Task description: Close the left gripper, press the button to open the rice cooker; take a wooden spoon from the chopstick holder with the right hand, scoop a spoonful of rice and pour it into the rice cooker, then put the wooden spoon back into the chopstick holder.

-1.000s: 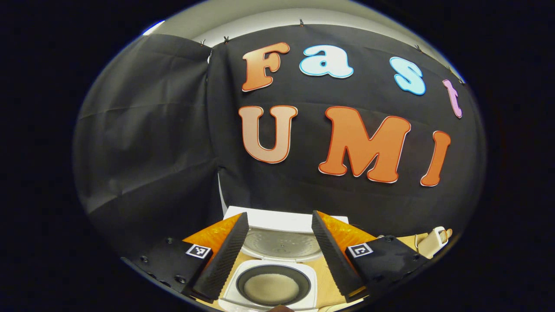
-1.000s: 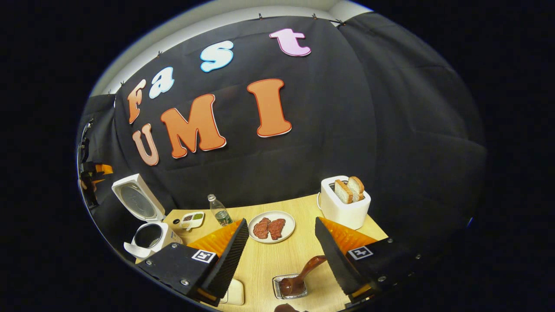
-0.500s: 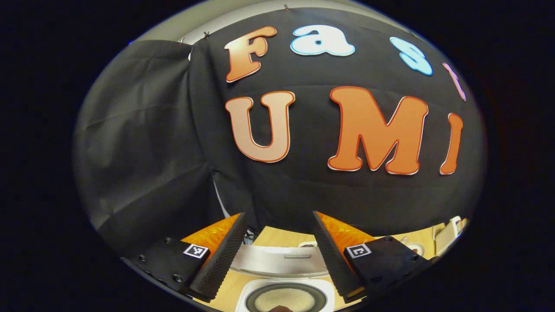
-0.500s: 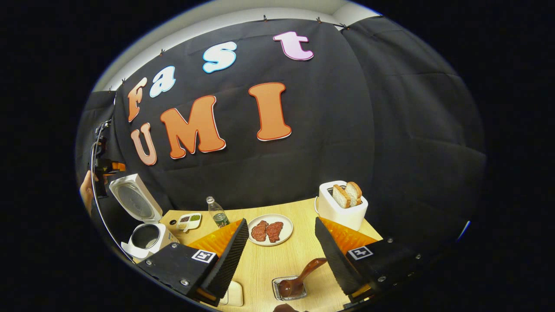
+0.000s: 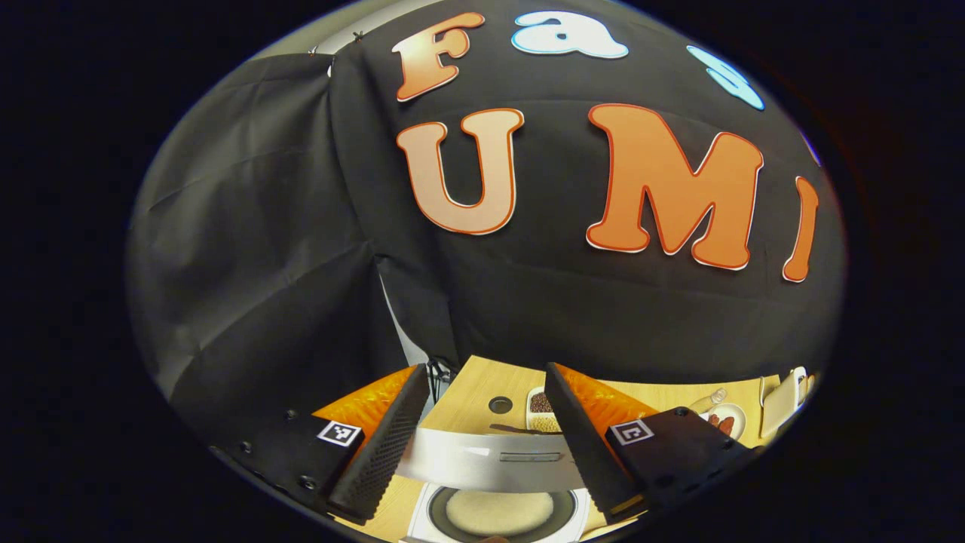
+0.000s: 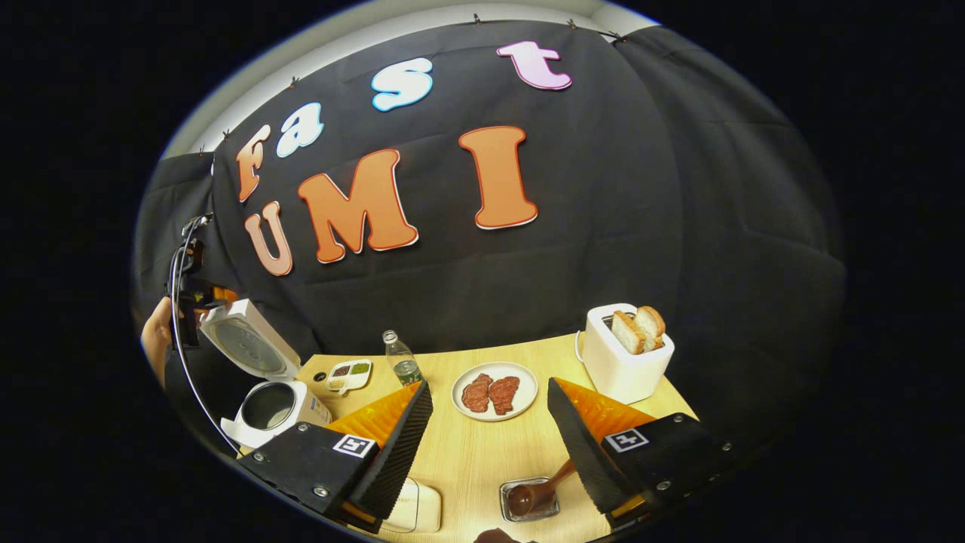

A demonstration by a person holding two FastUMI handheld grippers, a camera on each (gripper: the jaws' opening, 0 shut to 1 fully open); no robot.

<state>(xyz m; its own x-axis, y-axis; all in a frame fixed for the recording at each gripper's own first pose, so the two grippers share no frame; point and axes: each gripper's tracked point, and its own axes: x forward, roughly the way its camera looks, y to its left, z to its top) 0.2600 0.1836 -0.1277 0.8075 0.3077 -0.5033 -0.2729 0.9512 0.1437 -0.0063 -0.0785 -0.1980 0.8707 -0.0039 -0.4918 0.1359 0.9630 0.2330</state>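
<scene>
The white rice cooker (image 6: 275, 407) stands at the table's left end with its lid (image 6: 249, 347) raised. In the left gripper view the lid's edge (image 5: 482, 466) runs across between my fingers, and the pot below holds pale rice (image 5: 494, 513). My left gripper (image 5: 485, 373) is open, just above the lid's top edge; in the right gripper view it is held by a hand (image 6: 154, 335) at the lid's upper edge. The wooden spoon (image 6: 539, 494) rests bowl-down in a small clear holder (image 6: 520, 513). My right gripper (image 6: 488, 383) hangs open above it, holding nothing.
On the wooden table (image 6: 467, 460) sit a plate with two meat pieces (image 6: 494, 392), a water bottle (image 6: 403, 362), a divided condiment dish (image 6: 349, 373) and a white toaster (image 6: 626, 354) with bread. A white object (image 6: 418, 507) lies by my right gripper's left finger.
My left gripper has moved up and forward over the raised lid, so the table behind the cooker now shows. The right gripper drifted slightly; the spoon stays in its holder.
</scene>
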